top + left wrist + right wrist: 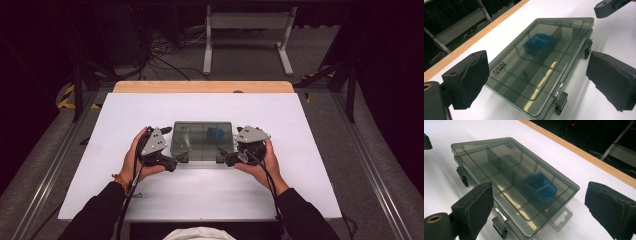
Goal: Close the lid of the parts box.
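Note:
A smoky see-through compartment box [202, 140] lies with its lid down on the white tabletop [150, 200]. A blue piece [216, 133] sits in one of its right-hand compartments. My left gripper [174, 145] is at the box's left front corner, open, with the corner and a front latch [561, 102] between its wide-apart pads [470, 80]. My right gripper [231, 146] is at the right front corner, also open, its pads [611, 212] standing apart from the box [511, 182] and the blue piece [541, 188]. Nothing is held.
The table's far side has a wooden edge [202, 86]. Behind it on the floor stand a white frame [247, 35] and loose cables [165, 55]. Dark rails run down both sides of the table. The box has a hang tab [561, 218] at its right end.

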`<move>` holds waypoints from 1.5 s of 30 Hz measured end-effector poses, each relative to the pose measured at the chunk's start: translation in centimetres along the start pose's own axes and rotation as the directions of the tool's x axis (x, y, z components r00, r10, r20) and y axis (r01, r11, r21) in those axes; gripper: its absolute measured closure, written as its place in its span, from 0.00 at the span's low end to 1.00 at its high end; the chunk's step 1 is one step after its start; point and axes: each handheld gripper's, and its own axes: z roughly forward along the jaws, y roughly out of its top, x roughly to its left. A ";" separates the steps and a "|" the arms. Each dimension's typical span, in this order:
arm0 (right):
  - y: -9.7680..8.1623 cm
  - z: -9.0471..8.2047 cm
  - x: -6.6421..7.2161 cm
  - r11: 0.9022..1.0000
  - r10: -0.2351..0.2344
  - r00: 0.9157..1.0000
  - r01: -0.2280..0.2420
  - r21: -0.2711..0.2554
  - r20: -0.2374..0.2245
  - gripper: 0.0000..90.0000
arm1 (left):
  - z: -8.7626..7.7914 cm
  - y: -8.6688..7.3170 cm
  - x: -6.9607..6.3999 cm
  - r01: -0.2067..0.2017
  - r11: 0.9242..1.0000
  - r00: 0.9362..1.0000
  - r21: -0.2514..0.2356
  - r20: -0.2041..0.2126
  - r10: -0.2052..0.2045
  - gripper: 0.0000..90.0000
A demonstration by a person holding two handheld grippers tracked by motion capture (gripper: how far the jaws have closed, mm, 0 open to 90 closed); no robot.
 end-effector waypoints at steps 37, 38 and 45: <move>0.6 -1.1 0.9 0.997 -0.071 0.997 0.072 -0.023 0.023 0.08 | -2.4 0.6 -0.5 -0.023 0.998 1.000 -0.061 0.014 0.024 0.06; 0.6 -1.1 0.9 0.997 -0.072 0.997 0.073 -0.025 0.025 0.08 | -2.5 0.5 -0.6 -0.025 0.998 1.000 -0.060 0.013 0.026 0.06; 0.3 -1.9 0.8 0.997 -0.077 0.997 0.078 -0.020 0.030 0.08 | -3.2 0.5 -0.7 -0.024 0.997 1.000 -0.067 0.017 0.025 0.06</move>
